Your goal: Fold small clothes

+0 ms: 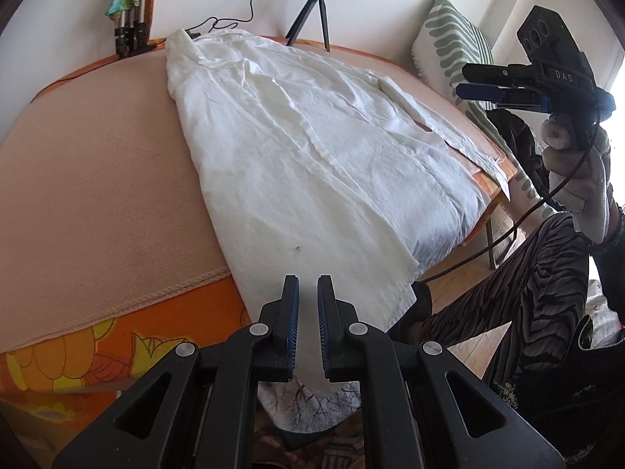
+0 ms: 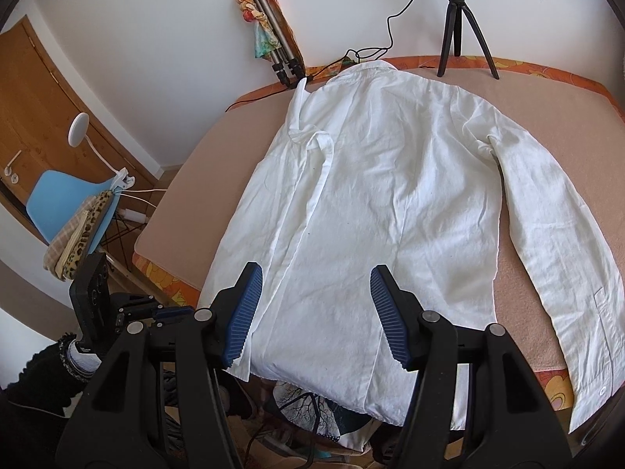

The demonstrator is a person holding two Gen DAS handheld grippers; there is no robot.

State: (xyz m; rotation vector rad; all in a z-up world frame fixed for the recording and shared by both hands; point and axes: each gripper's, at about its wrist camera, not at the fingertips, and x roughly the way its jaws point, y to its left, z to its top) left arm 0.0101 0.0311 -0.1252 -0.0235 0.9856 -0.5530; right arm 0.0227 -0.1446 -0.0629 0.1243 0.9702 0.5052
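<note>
Table (image 2: 547, 125) with a peach cover takes up most of both views; an orange flowered cloth shows at its edges. White shirt (image 2: 371, 203) lies flat on it, back up, collar toward the far wall, hem hanging a little over the near edge. The right wrist view shows one sleeve folded in across the back and the other sleeve stretched along the table's right side, cuff over the edge. The left wrist view shows only the shirt's body and that cuff at the far corner.

Seen only from the right wrist: blue chair (image 2: 66, 203) with folded cloths on it, wooden door behind. Seen only from the left wrist: green-patterned cushion (image 1: 449, 39) against the wall, and a gloved hand (image 1: 578, 164) holding the right gripper (image 1: 465, 80).

Left gripper (image 1: 308, 285) is over the hem corner, jaws nearly closed, nothing between them. Right gripper hovers above the hem, jaws spread wide, gripping nothing.

Small tripod (image 2: 463, 31) stands at the table's far edge.
</note>
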